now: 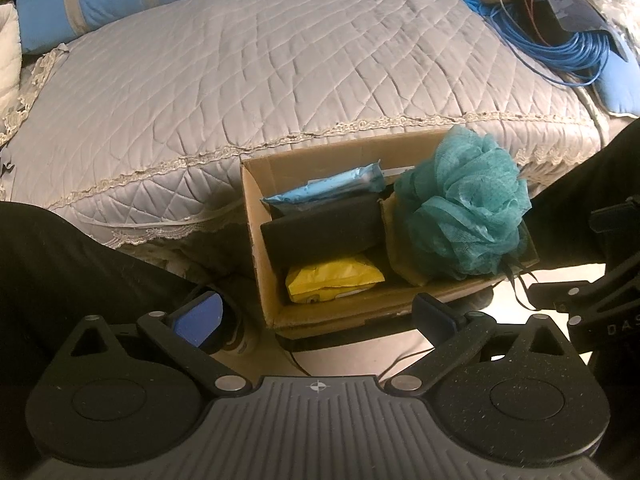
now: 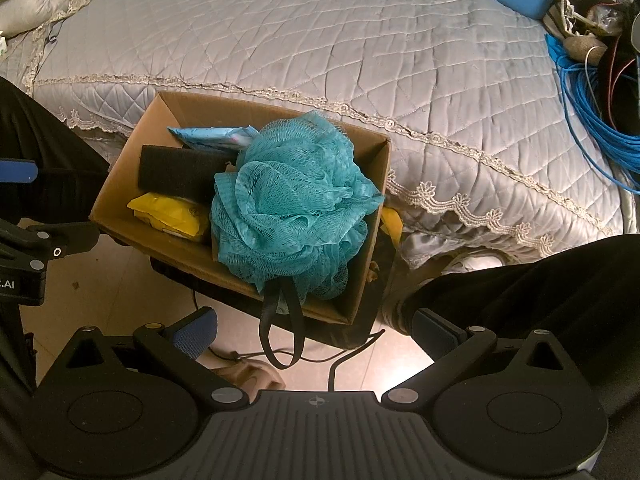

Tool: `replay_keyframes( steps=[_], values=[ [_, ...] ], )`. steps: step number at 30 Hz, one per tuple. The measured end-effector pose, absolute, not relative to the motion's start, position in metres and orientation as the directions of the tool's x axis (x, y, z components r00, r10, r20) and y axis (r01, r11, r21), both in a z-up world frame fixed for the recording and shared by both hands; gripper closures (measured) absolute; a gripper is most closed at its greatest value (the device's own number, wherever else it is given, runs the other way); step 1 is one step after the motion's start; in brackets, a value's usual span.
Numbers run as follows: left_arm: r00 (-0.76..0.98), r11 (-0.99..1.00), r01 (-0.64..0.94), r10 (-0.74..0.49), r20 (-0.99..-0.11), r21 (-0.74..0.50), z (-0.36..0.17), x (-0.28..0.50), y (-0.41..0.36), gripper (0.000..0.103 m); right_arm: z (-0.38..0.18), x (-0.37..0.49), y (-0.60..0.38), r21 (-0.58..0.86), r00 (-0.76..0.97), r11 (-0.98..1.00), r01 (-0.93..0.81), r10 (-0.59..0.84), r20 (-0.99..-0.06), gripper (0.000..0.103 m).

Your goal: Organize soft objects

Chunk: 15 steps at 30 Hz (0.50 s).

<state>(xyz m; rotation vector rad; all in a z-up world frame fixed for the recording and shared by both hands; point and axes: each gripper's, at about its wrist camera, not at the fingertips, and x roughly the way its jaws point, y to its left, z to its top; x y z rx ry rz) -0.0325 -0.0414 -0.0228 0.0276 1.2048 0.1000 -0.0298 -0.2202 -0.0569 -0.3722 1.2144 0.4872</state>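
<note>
Mostly a bed [image 2: 360, 40] under a grey quilted cover fills both views, blue cable [image 2: 592, 120] coiled at right. Centre frame, a teal mesh pouf [image 2: 288, 204] sits in a cardboard box [image 2: 160, 236] over tiled floor [image 2: 120, 300]. Left gripper [image 1: 316, 316] and right gripper [image 2: 316, 332] gape wide, empty.

A teal nylon-mesh bath pouf [image 2: 292, 204] is looking rough and netted, sitting in a matt brown cardboard box [image 2: 362, 280]; the grey quilted satin bedcover [image 2: 320, 40] is showing a soft sheen.

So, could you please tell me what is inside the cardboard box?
The brown cardboard box holds a teal mesh bath pouf, black foam block, yellow packet and blue packet; anything beneath them is hidden.
</note>
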Motion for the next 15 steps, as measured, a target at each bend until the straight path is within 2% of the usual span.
replay_keyframes(
  steps=[15],
  values=[
    [0.354, 0.996, -0.049, 0.09, -0.931, 0.078, -0.023, -0.0326, -0.0432, 0.0, -0.0574, -0.0297, -0.2197, -0.015, 0.268, 0.84, -0.543, 0.156, -0.951, 0.0]
  ],
)
